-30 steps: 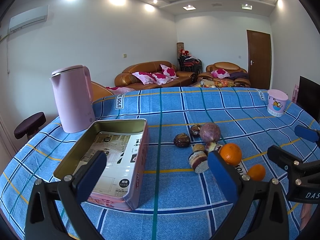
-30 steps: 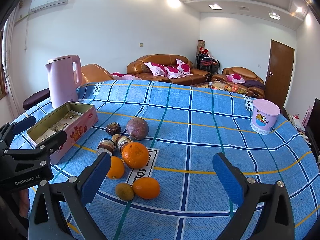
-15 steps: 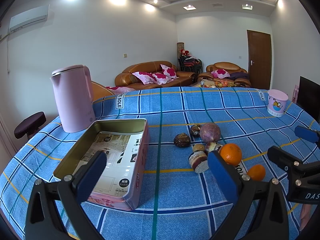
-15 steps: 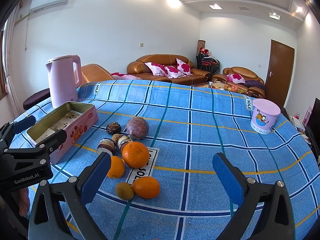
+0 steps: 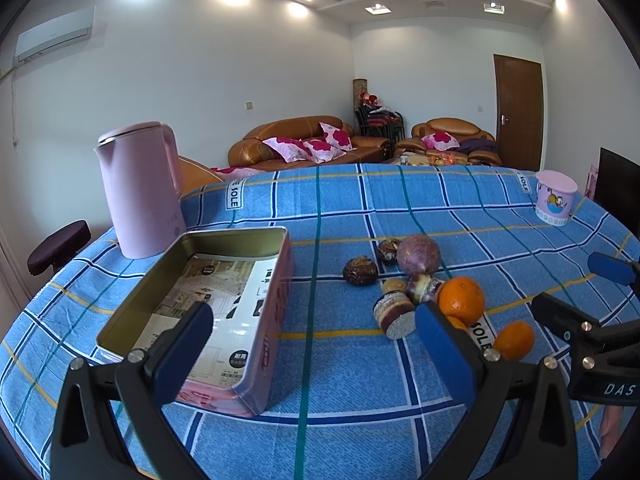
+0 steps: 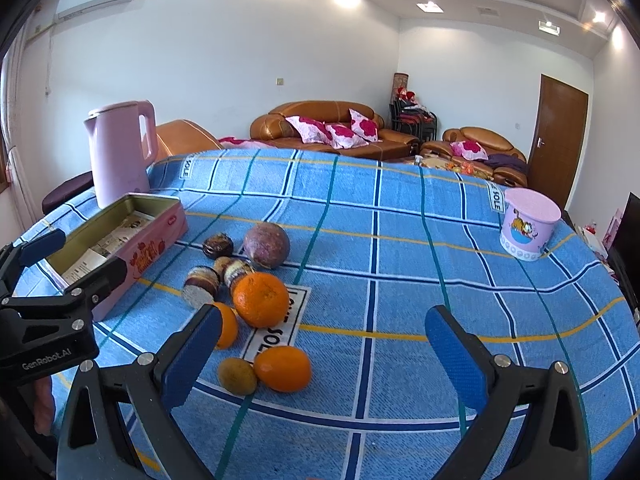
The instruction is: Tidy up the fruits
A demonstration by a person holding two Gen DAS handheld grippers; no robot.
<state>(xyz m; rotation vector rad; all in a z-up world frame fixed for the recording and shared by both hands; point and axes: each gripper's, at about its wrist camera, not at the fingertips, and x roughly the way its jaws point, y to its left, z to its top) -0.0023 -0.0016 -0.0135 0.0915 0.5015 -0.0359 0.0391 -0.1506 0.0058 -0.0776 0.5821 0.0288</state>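
Nothing is changing since a second ago: I'm holding both grippers still over the blue cloth. Left gripper [image 5: 312,344] is gaping wide, empty, above the open tin [image 5: 200,300]. Right gripper [image 6: 324,354] is equally wide, gripping nothing. Fruits [image 6: 260,300] are all sitting loose beside the tin, none inside. Sorting isn't starting yet, I judge.

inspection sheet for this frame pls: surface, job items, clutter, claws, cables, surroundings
Surface: blue plaid tablecloth, flat.
Job's things: open pink tin holds only a paper sheet; oranges, purple fruit and small dark fruits lie clustered on the cloth beside it.
Clutter: pink kettle, cartoon cup.
Claws: left claw and right claw open, holding nothing.
Cables: nothing seen.
Surroundings: sofas, door.
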